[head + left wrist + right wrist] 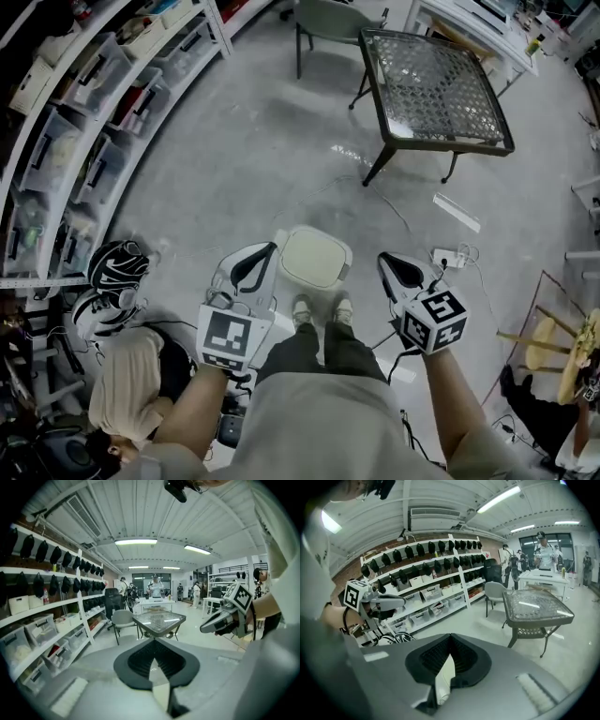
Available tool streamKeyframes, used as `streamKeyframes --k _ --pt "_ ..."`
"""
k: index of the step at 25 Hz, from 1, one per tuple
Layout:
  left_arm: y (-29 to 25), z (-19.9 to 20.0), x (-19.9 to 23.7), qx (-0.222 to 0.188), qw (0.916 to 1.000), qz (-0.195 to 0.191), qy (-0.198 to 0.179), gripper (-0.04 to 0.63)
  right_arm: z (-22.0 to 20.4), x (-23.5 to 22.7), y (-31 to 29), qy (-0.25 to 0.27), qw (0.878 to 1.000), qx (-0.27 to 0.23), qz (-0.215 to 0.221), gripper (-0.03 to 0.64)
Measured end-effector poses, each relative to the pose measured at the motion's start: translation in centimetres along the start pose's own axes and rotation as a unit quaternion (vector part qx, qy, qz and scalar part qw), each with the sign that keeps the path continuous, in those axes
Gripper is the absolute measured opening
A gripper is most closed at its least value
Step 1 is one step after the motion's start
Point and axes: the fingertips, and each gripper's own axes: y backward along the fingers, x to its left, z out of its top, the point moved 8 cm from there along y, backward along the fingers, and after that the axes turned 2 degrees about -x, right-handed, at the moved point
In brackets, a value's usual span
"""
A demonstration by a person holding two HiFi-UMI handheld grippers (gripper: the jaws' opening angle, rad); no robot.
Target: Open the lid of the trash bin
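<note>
A pale, glossy concrete floor (253,141) fills the room. White shelves (94,122) stacked with clear storage bins curve along the person's left, and a dark metal table (436,89) with a patterned glass top stands farther out, with a grey chair (333,19) behind it. The trash bin (314,258), a small cream-coloured one with rounded corners, sits on the floor right in front of the person's shoes (321,310), its lid lying flat and closed. Seen from the head camera, it lies between the two tongs. The left gripper (255,262) points forward just beside the bin's left edge, and the right gripper (394,267) points forward a little off its right edge. Neither rests on the lid. In the left gripper view, the left gripper's dark ribbed pads (140,660) meet at the tips with nothing caught between them, and the camera looks level across the room toward the table rather than down at the bin. The right gripper's pads (466,660) are likewise pressed together at the tips and hold nothing. A narrow pale strip shows through the slit lower down, though what it belongs to cannot be made out. A white power strip (448,259) with its cable lies on the floor beside the right gripper.
</note>
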Motion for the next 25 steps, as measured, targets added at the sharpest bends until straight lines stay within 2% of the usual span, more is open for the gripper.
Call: streamKeyframes --k 6,12,17,25 --pt "-5.2 -9.5 0.0 0.075 0.9956 0.003 0.056 0.002 -8.5 -5.1 -7.5 -0.016 0.998 0.066 0.0 0.003" --pt "-7.7 -18.7 -0.8 0.146 0.9829 0.012 0.111 0.002 -18.0 -7.6 -13.1 -0.039 0.99 0.135 0.014 0.003" --pt "-8.9 -25.0 -0.9 0.167 0.9734 0.022 0.155 0.002 -25.5 -8.8 -17.1 -0.043 0.981 0.186 0.019 0.003" --pt "-10.6 -34.7 -1.9 0.204 0.9636 0.021 0.172 0.002 -35.0 -11.0 -22.0 -0.041 0.969 0.242 0.01 0.003"
